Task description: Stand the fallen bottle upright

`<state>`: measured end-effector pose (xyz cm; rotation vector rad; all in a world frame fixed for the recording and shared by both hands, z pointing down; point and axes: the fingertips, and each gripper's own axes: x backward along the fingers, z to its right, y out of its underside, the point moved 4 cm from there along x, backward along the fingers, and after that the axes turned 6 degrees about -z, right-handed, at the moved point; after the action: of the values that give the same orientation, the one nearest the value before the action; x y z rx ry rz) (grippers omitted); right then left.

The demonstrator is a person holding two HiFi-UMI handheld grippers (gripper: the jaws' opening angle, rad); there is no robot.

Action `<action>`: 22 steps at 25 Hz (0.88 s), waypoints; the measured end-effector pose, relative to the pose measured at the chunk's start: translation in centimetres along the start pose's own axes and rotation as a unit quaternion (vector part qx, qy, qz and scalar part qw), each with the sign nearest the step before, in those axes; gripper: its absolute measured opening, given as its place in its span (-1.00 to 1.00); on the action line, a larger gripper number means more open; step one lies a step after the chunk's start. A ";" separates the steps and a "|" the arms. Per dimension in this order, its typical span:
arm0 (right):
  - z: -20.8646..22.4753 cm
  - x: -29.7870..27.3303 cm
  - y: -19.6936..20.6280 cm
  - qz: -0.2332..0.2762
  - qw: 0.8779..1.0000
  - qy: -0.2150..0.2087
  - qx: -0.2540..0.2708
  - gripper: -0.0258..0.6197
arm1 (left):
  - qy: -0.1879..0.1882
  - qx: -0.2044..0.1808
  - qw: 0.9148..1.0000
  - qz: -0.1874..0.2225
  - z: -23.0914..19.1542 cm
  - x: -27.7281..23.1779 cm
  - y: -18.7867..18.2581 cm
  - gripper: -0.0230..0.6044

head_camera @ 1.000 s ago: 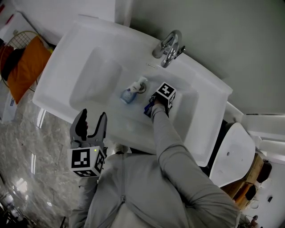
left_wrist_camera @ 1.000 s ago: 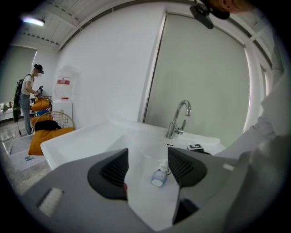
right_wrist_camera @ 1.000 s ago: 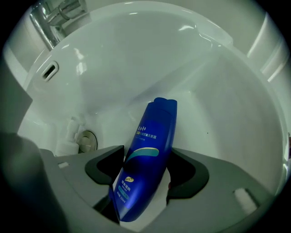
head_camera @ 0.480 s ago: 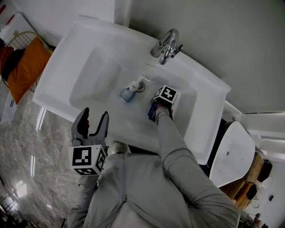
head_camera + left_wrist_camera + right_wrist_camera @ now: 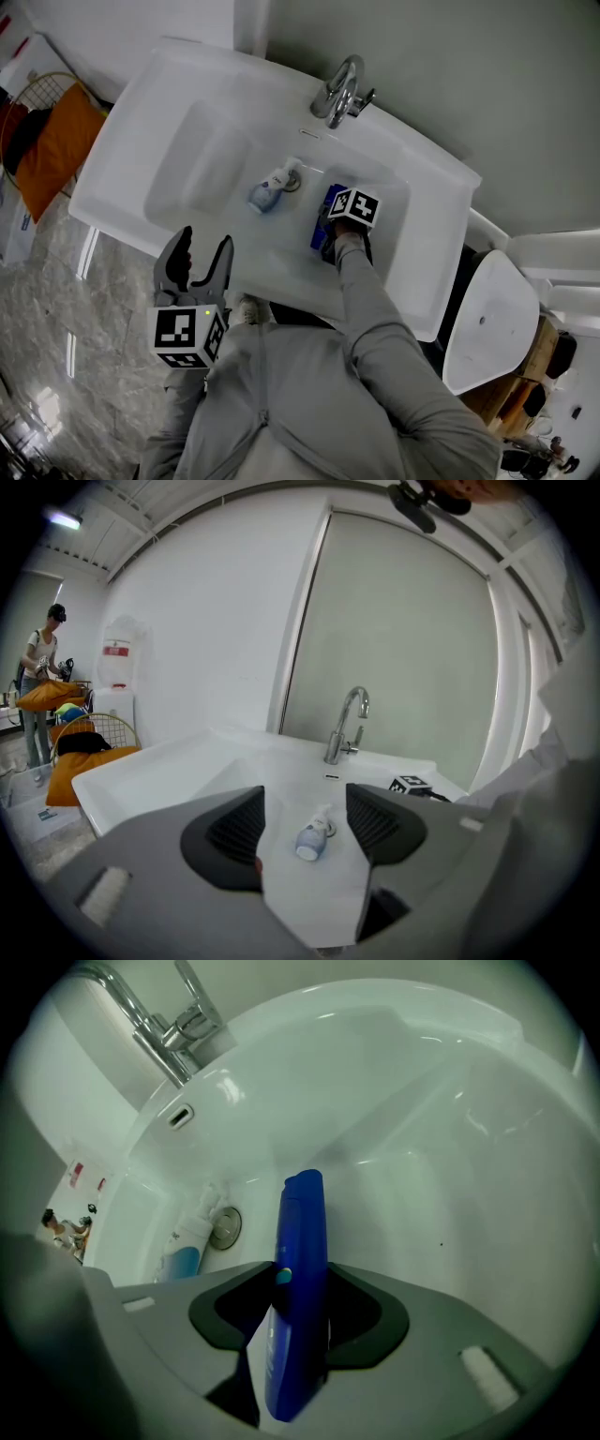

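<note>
Right gripper (image 5: 298, 1283) is down in the white ceramic sink (image 5: 178, 89), jaws closing on the slim dark-blue plastic bottle (image 5: 302, 1232), pads against its flat sides. That bottle sits in the basin, right of the round metal drain (image 5: 225, 1227). By the drain a white-and-pale-blue bottle (image 5: 269, 189) lies on its side, its print too small to read. Left gripper (image 5: 204, 248) hangs off the sink's near edge, jaws wide apart, holding nothing.

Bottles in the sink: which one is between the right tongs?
The dark blue bottle: the right tongs are closing on it. The white and light-blue bottle lies on its side beside the drain.
</note>
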<state>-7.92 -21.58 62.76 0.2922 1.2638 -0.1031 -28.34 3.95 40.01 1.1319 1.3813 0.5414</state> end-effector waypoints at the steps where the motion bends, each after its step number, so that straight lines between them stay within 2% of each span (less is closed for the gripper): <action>1: 0.0 0.2 0.0 0.007 1.000 -0.011 0.001 -0.39 | 0.001 -0.001 1.000 -0.001 0.1 0.0 0.1 0.10; 7: -0.1 2.2 0.0 0.056 0.996 -0.067 0.009 -0.42 | 0.013 -0.008 1.000 -0.002 0.8 0.0 0.2 0.10; 13: -0.5 5.2 -0.4 0.113 0.987 -0.117 0.011 -0.42 | 0.032 -0.020 0.999 -0.001 1.8 -0.3 -0.1 0.10; 22: -1.0 12.4 -1.9 0.225 0.959 -0.171 0.020 -0.43 | 0.071 -0.043 0.997 -0.004 3.3 -1.4 -0.7 0.10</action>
<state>-5.50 -22.13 50.40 0.5653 0.8290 0.2052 -25.73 1.44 39.50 1.0342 1.4684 0.6810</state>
